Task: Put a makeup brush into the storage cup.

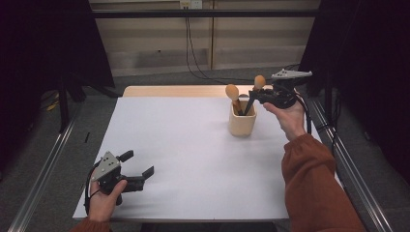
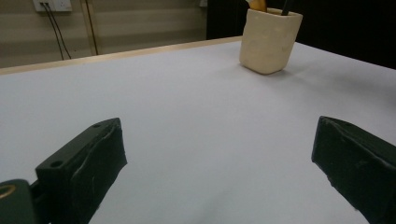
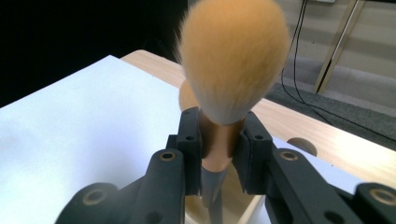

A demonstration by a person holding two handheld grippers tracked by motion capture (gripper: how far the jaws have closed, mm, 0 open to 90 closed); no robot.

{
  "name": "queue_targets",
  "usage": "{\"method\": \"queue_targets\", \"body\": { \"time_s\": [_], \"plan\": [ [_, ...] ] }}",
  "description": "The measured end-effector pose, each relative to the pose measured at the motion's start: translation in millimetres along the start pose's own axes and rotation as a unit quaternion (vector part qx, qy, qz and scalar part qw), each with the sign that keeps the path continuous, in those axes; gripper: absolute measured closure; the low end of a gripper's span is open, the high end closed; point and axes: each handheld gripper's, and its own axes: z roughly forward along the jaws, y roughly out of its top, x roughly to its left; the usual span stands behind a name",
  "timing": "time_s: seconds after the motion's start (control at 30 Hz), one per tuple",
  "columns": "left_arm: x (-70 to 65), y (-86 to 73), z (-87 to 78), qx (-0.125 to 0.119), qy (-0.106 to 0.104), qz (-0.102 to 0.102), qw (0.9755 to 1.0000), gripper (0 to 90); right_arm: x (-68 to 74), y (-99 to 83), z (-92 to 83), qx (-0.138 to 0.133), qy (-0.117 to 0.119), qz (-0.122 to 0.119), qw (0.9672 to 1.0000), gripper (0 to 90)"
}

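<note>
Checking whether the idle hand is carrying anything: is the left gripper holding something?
No, the left gripper stands open over bare white table, nothing between its jaws.

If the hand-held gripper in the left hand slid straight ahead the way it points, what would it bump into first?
Probably nothing nearby: the open left hand-held gripper faces bare white table. The cream cup stands far off, right of its line.
</note>
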Motion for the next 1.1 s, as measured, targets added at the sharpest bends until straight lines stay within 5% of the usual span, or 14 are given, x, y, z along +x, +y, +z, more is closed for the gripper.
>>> {"method": "queue_targets", "body": {
  "time_s": [1.1],
  "plan": [
    [-3.6, 0.4, 2.5, 0.007, -0.004, 0.012, 0.9999, 2.6, -2.9, -34.9, 23.2, 0.01, 0.015, 0.022, 0.9996, 74.2]
  ]
}}
